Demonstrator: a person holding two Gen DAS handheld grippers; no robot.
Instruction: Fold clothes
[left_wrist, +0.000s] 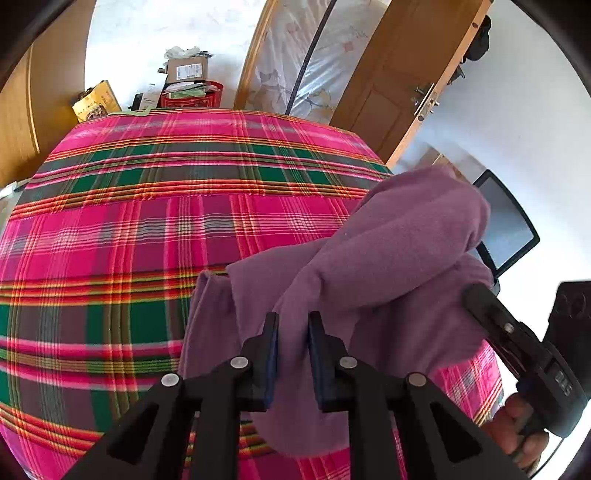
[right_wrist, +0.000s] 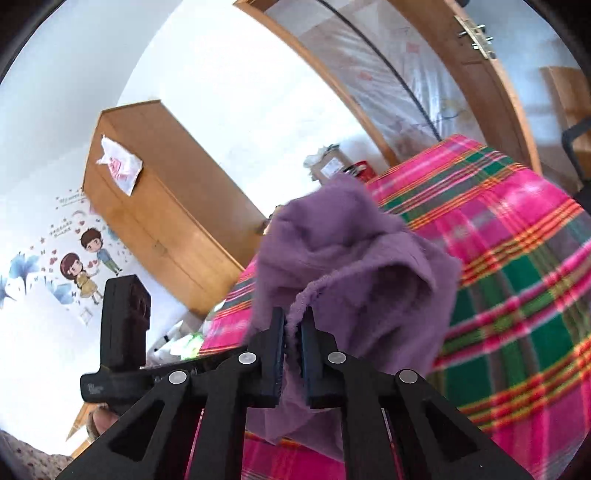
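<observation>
1. Here the left black two-finger gripper (left_wrist: 291, 354) is clamped narrowly on a fold of the soft purple fleece garment (left_wrist: 388, 266), the cloth pinched between its blue-padded fingers (left_wrist: 271, 360).
2. Likewise the right black two-finger gripper (right_wrist: 293, 341) is pinched nearly closed on a hemmed edge of the same garment (right_wrist: 351, 266); the person's hand (left_wrist: 524, 432) on its handle shows at the left view's lower right.
3. The garment hangs bunched between the two grips, partly lifted, its lower part draping onto the pink, green and orange plaid bedspread (left_wrist: 147, 229) near the bed's front right side.
4. Judging by the crumpled shape, folding looks barely begun: no neat crease or stacked layer shows, and spreading, folding and setting down remain.
5. The fabric looks thick, fuzzy and limp, with rounded puffy folds and one stitched, slightly frilled hem.
</observation>
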